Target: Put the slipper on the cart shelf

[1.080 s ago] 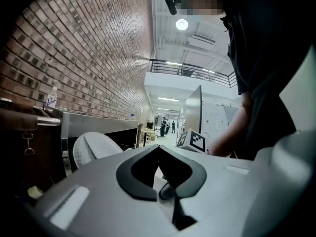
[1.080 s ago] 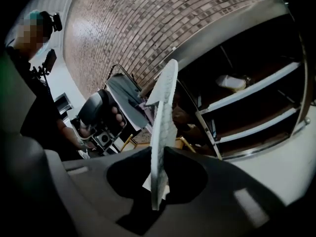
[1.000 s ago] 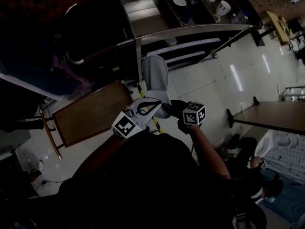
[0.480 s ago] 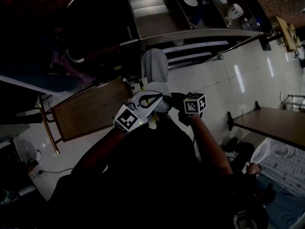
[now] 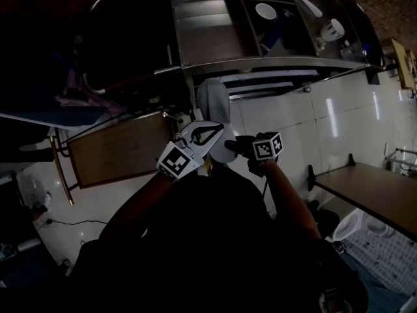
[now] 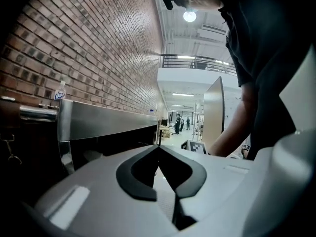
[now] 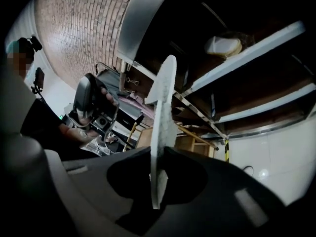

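A pale grey slipper (image 5: 214, 104) hangs toe-forward in front of the steel cart (image 5: 273, 62), just short of its lower shelves (image 5: 260, 87). My black right gripper (image 5: 232, 147) is shut on the slipper's heel end. In the right gripper view the slipper's sole (image 7: 163, 117) stands edge-on, pinched in my right gripper (image 7: 159, 154), and the cart's shelf rails (image 7: 247, 53) lie beyond it. My white left gripper (image 5: 217, 128) sits right beside the slipper's left edge. In the left gripper view my left gripper (image 6: 159, 147) has its jaw tips together with nothing between them.
A wooden stool (image 5: 117, 150) stands left of the cart on the tiled floor. The cart's top carries a white bowl (image 5: 265, 10) and a cup (image 5: 333, 28). A dark table (image 5: 365, 186) is at the right. A brick wall (image 6: 98, 48) runs along the left.
Both grippers and the slipper have drawn closer to the cart, whose shelves now sit lower and nearer in the head view. The right gripper's hold on the slipper is unchanged.
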`<state>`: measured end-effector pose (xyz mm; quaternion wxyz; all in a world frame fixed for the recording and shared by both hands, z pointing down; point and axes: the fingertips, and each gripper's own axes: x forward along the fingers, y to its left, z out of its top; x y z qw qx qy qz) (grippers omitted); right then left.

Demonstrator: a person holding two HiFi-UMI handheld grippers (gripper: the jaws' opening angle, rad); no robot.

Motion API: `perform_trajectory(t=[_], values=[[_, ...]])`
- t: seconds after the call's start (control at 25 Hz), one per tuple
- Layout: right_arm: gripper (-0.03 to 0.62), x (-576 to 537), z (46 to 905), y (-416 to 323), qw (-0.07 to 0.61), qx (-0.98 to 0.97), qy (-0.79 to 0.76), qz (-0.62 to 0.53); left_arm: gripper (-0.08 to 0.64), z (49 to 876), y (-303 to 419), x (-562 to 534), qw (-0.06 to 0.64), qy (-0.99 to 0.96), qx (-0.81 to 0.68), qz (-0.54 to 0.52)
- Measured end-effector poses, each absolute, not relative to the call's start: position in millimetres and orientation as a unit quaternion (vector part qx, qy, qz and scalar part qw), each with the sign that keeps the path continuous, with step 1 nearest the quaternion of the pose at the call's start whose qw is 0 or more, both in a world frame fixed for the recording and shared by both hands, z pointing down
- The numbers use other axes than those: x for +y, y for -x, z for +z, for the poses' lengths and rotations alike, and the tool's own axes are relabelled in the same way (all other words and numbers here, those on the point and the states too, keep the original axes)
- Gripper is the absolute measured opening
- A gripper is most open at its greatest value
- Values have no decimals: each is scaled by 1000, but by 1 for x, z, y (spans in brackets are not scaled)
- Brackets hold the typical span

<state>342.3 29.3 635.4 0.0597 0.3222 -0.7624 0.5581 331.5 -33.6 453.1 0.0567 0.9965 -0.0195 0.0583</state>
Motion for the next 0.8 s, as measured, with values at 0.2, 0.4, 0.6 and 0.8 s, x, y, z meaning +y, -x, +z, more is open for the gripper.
perform_trajectory(t=[0.2, 0.4, 0.6, 0.8], values=[[64, 11, 649, -369, 42, -754, -322, 571, 5, 465, -358, -44, 61, -995, -32, 71], [64, -33, 662, -380, 44, -764, -320, 558, 5, 479, -379, -59, 57, -993, -49, 87], [64, -91, 670, -396, 34, -775, -342, 531, 5, 491, -389, -76, 50, -992, -69, 93], [66, -144, 672, -406, 28, -799, -363, 478, 5, 499, -394, -91, 55, -990, -95, 94]])
